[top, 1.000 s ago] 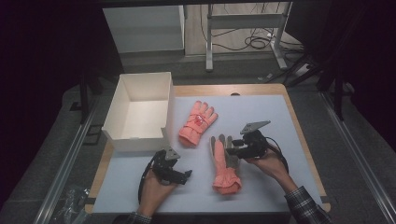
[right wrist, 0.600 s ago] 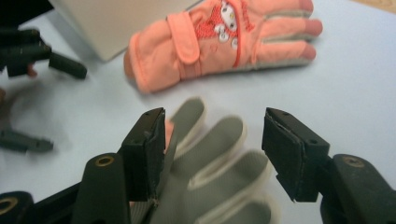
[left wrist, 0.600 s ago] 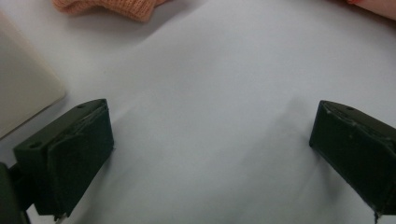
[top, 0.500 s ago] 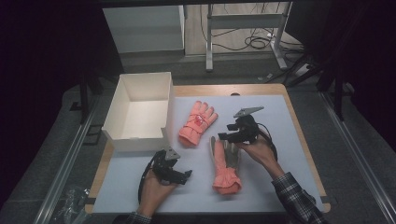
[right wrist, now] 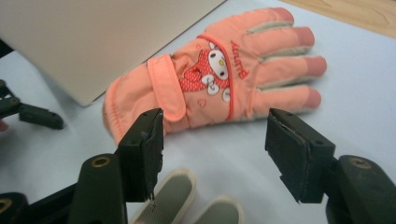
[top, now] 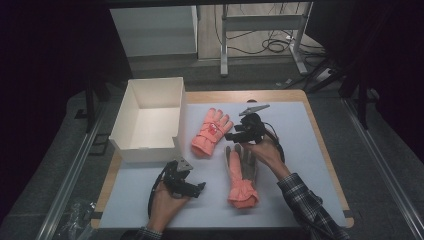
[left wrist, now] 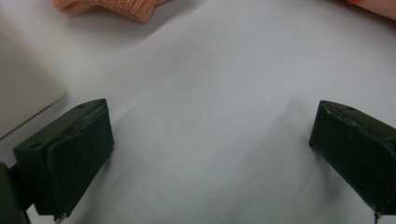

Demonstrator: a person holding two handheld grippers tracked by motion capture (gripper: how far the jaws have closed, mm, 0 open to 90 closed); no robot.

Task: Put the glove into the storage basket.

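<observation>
Two orange gloves lie on the pale mat (top: 305, 165). The far glove (top: 211, 131) lies back up, with a cartoon patch and strap (right wrist: 210, 70). The near glove (top: 241, 172) lies grey palm up, and its fingertips (right wrist: 177, 196) show just under my right gripper. My right gripper (top: 232, 136) hovers open between the two gloves and points at the patched one. Its jaws (right wrist: 215, 121) have just been opening, with nothing between them. My left gripper (top: 199, 188) rests low on the mat left of the near glove, its jaws (left wrist: 212, 112) wide open and empty.
An open white box (top: 150, 120) stands at the table's left, close beside the patched glove's cuff; its wall (right wrist: 107, 37) is in the right gripper view. A knit orange cuff (left wrist: 116, 7) lies ahead of the left gripper. Bare mat stretches right of the gloves.
My right gripper has moved from over the near glove's fingers away across the table toward the patched glove. The left hand and both gloves have stayed put.
</observation>
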